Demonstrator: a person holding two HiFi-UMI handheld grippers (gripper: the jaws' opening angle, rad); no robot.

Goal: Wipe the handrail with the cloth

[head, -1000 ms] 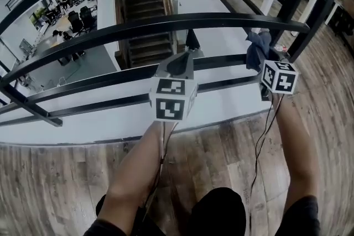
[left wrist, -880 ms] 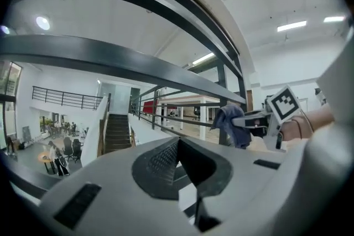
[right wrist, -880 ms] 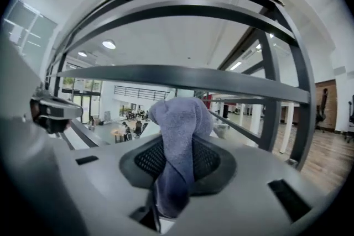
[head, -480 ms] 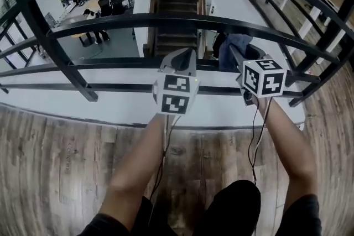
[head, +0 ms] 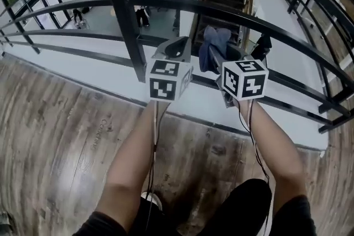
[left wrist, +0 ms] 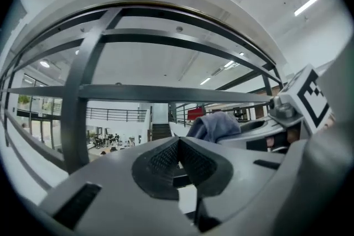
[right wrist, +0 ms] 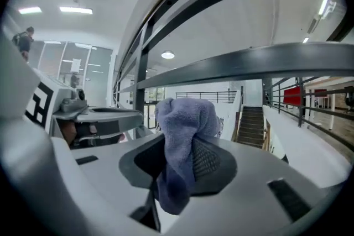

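Right gripper point(head: 217, 59) clamped on the crumpled blue-grey cloth point(right wrist: 185, 135). Fabric's bunched btwn the pads & pokes up above them. Cloth sits just under a horizontal bar of the black metal handrail point(head: 166, 5). Right gripper view shows a sliver of gap, so no contact. Left gripper point(left wrist: 178, 158) just beside it on the left, jaws pressed together w/ nothing in them. Grey wood-plank floor point(head: 55, 119) underfoot.

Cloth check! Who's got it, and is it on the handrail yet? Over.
Right gripper shut on cloth. Left gripper shut, empty. Cloth under the handrail, no contact seen. Upright post beside left gripper.
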